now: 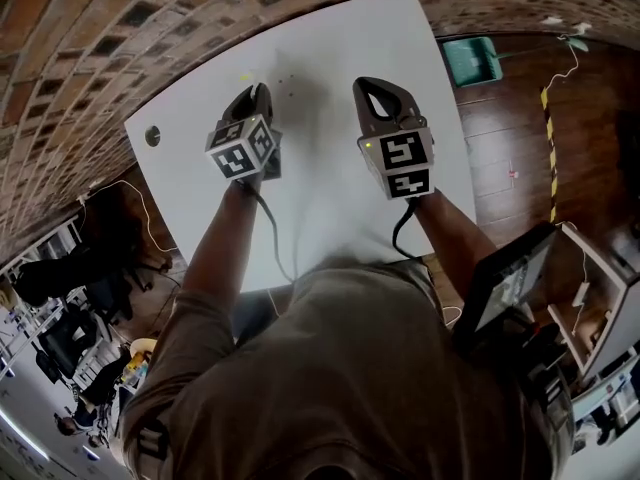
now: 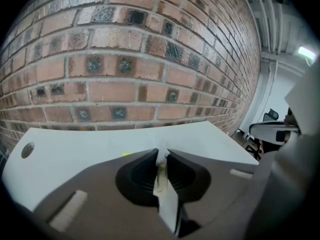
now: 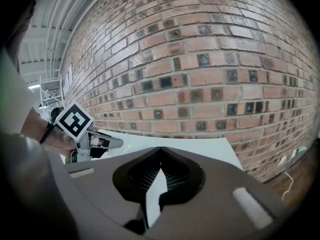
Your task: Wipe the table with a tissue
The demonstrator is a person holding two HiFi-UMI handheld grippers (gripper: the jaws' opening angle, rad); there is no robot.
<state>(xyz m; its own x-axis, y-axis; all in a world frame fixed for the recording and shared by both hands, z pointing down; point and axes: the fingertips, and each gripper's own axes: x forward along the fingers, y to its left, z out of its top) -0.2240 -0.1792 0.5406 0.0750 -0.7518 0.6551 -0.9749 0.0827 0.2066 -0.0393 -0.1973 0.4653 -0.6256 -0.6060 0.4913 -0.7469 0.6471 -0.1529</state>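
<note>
My left gripper (image 1: 258,94) hovers over the middle of the white table (image 1: 330,38). It is shut on a small white tissue (image 2: 162,160), pinched between the jaw tips, and a strip of it runs down the gap. In the head view the tissue is hidden by the jaws. My right gripper (image 1: 368,86) is held beside the left one, a hand's width to its right, shut with nothing in it (image 3: 160,149). A yellow spot (image 1: 245,76) and several dark specks (image 1: 286,80) mark the tabletop just beyond the left gripper. In the right gripper view the left gripper (image 3: 106,143) shows at the left.
A brick wall (image 2: 130,59) runs along the table's far edge. The table has a round cable hole (image 1: 152,135) near its left corner. A green dustpan (image 1: 470,60) lies on the wooden floor right of the table. Chairs and equipment stand behind the person.
</note>
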